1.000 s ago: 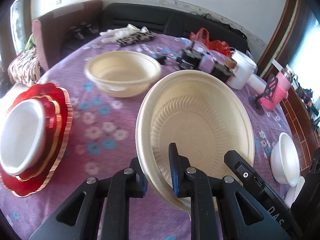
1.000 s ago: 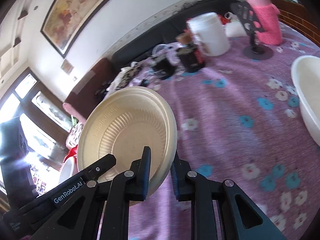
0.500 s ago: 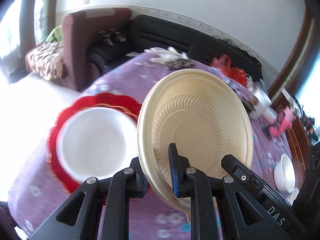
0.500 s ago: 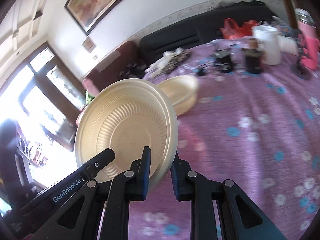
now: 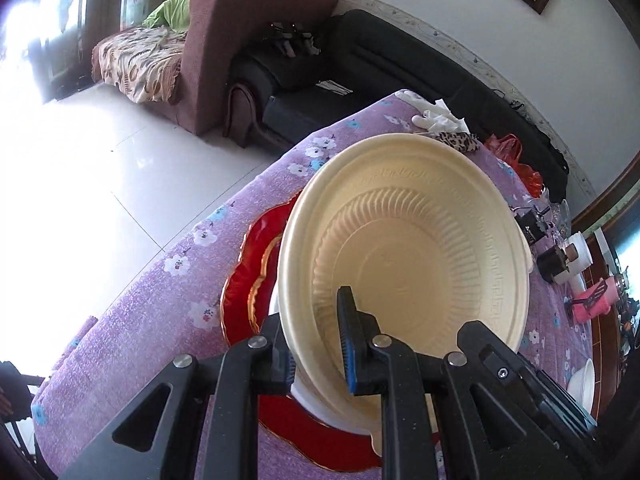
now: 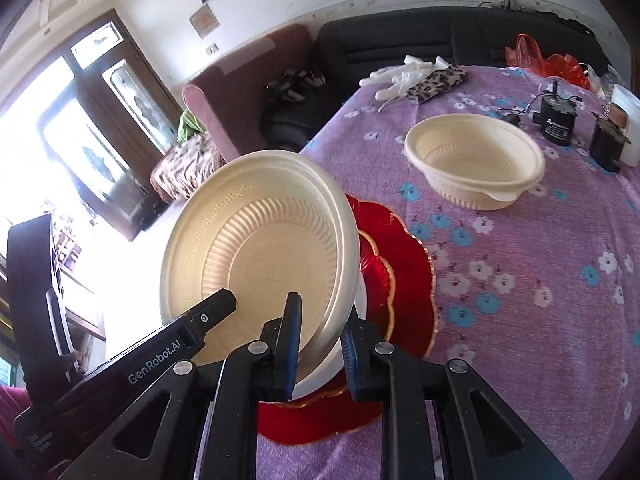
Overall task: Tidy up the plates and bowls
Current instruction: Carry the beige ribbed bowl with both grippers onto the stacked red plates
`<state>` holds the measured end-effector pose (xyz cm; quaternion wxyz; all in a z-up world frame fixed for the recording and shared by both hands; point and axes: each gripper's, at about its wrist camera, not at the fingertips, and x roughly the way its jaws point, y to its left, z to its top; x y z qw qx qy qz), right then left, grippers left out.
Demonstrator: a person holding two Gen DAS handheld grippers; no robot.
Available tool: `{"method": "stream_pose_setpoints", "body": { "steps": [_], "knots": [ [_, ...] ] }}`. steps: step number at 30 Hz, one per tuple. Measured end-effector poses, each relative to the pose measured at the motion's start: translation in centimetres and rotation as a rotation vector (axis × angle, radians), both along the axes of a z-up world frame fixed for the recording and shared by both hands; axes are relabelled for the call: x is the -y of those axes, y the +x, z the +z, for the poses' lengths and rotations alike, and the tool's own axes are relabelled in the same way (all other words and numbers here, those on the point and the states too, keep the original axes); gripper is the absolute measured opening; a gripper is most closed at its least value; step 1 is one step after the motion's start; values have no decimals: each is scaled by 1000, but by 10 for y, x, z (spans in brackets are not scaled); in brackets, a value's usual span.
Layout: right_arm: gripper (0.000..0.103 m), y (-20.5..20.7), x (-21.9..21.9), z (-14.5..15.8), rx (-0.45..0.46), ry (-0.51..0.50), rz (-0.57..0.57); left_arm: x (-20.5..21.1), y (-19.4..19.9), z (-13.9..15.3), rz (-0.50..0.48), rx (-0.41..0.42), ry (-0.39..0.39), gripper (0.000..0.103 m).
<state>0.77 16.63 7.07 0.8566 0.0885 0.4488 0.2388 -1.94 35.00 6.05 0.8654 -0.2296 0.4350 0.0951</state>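
Note:
Both grippers hold one cream plastic plate [image 5: 404, 264] by its near rim, tilted up. My left gripper [image 5: 316, 344] is shut on its left rim. My right gripper [image 6: 320, 344] is shut on the right rim of the same plate [image 6: 260, 260]. The plate hangs just over a stack of red gold-edged plates [image 6: 408, 280] with a white plate [image 6: 320, 380] on top, near the table's left edge. The red stack [image 5: 244, 292] also shows in the left wrist view. A cream bowl [image 6: 476, 160] stands on the purple flowered tablecloth [image 6: 540, 280] farther back.
Dark small devices [image 6: 556, 118], a white cup [image 6: 628, 120], gloves and a leopard cloth [image 6: 420, 76] lie at the table's far side. White bowls [image 5: 582, 384] sit at the right. The table edge [image 5: 168, 248] drops to a tiled floor; sofas stand beyond.
Both grippers have swung the cream plate left across the table, from beside the cream bowl to over the red stack, now covering most of the white plate.

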Motion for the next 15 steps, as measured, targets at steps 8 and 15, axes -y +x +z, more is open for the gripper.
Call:
{"method": "stream_pose_setpoints", "body": {
  "steps": [8, 15],
  "knots": [
    [21, 11, -4, -12, -27, -18, -8, -1, 3, 1, -23, -8, -9, 24],
    [20, 8, -6, -12, -48, -21, 4, -5, -7, 10, -29, 20, -20, 43]
  ]
}}
